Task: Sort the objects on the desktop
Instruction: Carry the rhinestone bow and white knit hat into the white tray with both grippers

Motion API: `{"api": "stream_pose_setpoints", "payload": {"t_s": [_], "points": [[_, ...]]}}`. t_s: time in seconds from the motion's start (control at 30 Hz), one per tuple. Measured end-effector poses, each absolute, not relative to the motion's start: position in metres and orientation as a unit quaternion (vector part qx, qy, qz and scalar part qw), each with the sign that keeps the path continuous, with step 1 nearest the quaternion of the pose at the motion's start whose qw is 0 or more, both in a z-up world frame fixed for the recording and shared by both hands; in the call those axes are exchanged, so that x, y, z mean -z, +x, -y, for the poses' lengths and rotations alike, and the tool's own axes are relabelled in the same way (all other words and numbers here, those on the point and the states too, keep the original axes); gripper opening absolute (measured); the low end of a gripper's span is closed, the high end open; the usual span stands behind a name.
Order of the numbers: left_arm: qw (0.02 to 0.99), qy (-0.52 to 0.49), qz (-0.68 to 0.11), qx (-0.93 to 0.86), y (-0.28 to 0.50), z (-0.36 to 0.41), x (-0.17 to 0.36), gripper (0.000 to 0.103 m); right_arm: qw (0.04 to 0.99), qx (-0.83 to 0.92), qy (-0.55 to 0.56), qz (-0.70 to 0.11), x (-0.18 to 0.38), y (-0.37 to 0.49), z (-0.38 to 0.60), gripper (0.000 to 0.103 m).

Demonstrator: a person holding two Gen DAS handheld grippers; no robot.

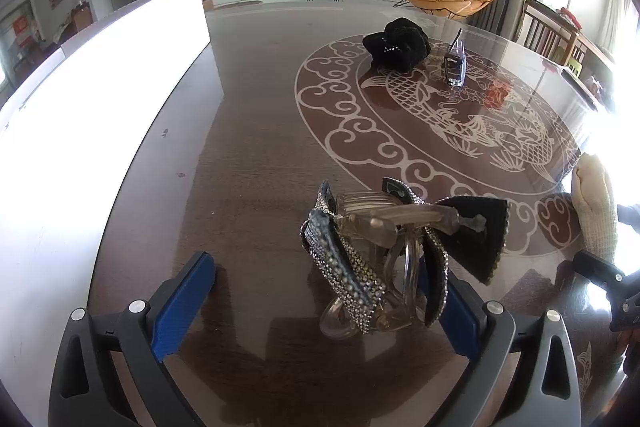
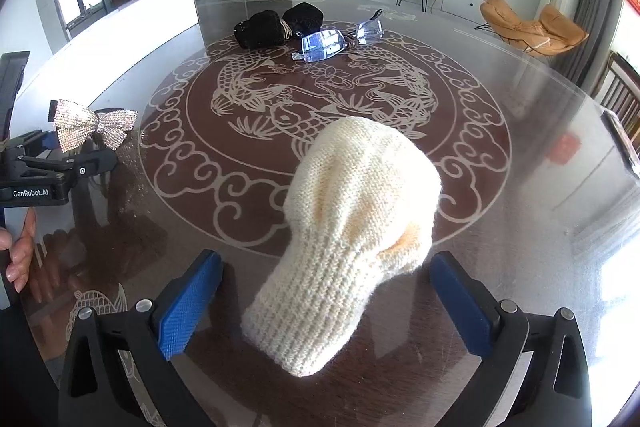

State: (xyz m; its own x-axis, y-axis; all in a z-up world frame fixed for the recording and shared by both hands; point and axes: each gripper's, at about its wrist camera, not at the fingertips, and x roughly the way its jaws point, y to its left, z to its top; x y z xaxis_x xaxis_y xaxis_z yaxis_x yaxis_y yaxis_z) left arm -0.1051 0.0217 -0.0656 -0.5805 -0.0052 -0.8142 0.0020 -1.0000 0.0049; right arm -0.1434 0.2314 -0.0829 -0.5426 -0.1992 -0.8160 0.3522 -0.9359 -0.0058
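Note:
A rhinestone bow hair clip [image 1: 384,251] with a clear claw lies on the dark glass table between the fingers of my open left gripper [image 1: 324,301], close to the right finger [image 1: 460,319]. It also shows in the right wrist view [image 2: 94,125]. A cream knitted glove [image 2: 352,227] lies between the fingers of my open right gripper [image 2: 326,301], touching neither; it also shows at the right edge of the left wrist view [image 1: 594,203]. Black gloves [image 2: 280,25] and clear glasses [image 2: 332,43] lie at the far side.
A bright white box [image 1: 100,99] stands along the table's left side. The table top has a fish pattern [image 2: 320,99]. Wooden chairs [image 1: 556,35] stand at the right. The left gripper's body [image 2: 44,171] is at the left in the right wrist view.

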Motion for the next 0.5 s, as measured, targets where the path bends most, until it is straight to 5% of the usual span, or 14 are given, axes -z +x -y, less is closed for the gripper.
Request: {"api": "stream_pose_setpoints", "payload": {"t_s": [0.07, 0.13, 0.17, 0.2, 0.23, 0.3, 0.5], "points": [[0.000, 0.458, 0.001, 0.889, -0.105, -0.022, 0.065, 0.102, 0.165, 0.873, 0.451, -0.088, 0.083, -0.144, -0.233, 0.103], [-0.017, 0.443, 0.006, 0.896, -0.102, -0.026, 0.061, 0.073, 0.168, 0.867, 0.459, -0.092, 0.082, -0.149, -0.232, 0.102], [-0.029, 0.438, 0.009, 0.899, -0.100, -0.029, 0.058, 0.050, 0.167, 0.865, 0.463, -0.094, 0.081, -0.151, -0.233, 0.088], [-0.036, 0.435, 0.007, 0.900, -0.100, -0.031, 0.056, 0.038, 0.164, 0.870, 0.456, -0.090, 0.077, -0.153, -0.234, 0.071], [-0.047, 0.435, -0.002, 0.899, -0.099, -0.031, 0.056, 0.037, 0.159, 0.873, 0.453, -0.085, 0.073, -0.154, -0.236, 0.049], [-0.064, 0.421, -0.019, 0.904, -0.094, -0.029, 0.048, 0.026, 0.163, 0.871, 0.460, -0.056, 0.067, -0.158, -0.240, 0.047], [-0.083, 0.352, -0.133, 0.923, -0.055, 0.005, 0.006, 0.026, 0.194, 0.887, 0.408, -0.098, 0.025, -0.134, -0.217, 0.047]]}}
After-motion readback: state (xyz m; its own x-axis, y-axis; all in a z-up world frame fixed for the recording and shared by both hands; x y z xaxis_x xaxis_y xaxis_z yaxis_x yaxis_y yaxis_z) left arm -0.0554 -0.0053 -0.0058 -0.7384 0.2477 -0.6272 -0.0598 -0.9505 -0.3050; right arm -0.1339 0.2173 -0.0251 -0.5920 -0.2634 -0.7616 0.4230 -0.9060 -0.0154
